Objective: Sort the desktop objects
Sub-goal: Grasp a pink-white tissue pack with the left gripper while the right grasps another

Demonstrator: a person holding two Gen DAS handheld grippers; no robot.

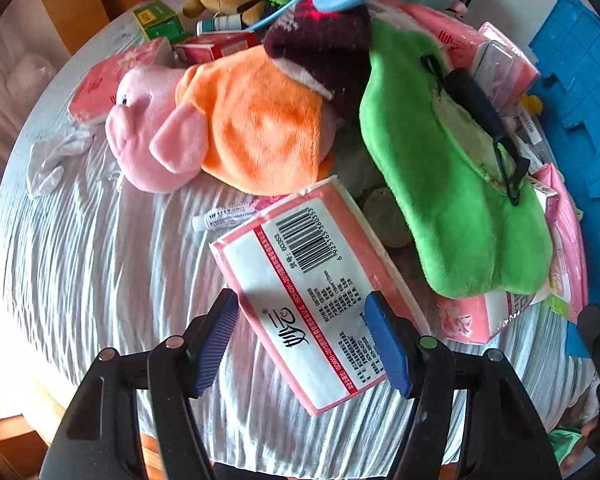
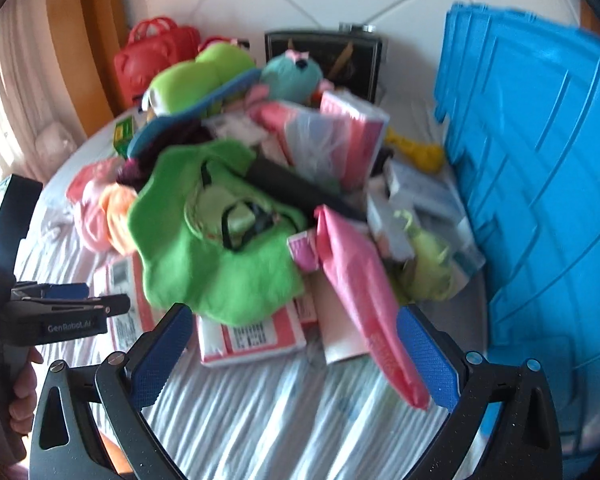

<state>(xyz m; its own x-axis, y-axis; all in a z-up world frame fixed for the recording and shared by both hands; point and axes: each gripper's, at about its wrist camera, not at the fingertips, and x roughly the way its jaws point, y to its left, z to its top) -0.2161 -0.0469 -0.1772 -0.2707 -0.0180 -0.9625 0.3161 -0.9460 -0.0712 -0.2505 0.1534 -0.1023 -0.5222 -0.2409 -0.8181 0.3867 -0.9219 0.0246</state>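
Note:
A pink tissue pack (image 1: 304, 292) with a white barcode label lies tilted on the striped cloth. My left gripper (image 1: 302, 322) is open, its blue pads on either side of the pack's near end. A green plush (image 1: 452, 184) lies to its right, a pink and orange pig plush (image 1: 220, 128) behind it. My right gripper (image 2: 292, 344) is open and empty over the cloth, in front of the pile: the green plush (image 2: 216, 240), a pink pouch (image 2: 364, 292) and a tissue pack (image 2: 252, 336). The left gripper (image 2: 60, 312) shows at the left there.
A blue plastic crate (image 2: 540, 184) stands at the right, also in the left wrist view (image 1: 580, 80). More plush toys, pink packs, a small green box (image 1: 158, 20) and a red bag (image 2: 156, 56) crowd the back. A small tube (image 1: 224, 216) lies on the cloth.

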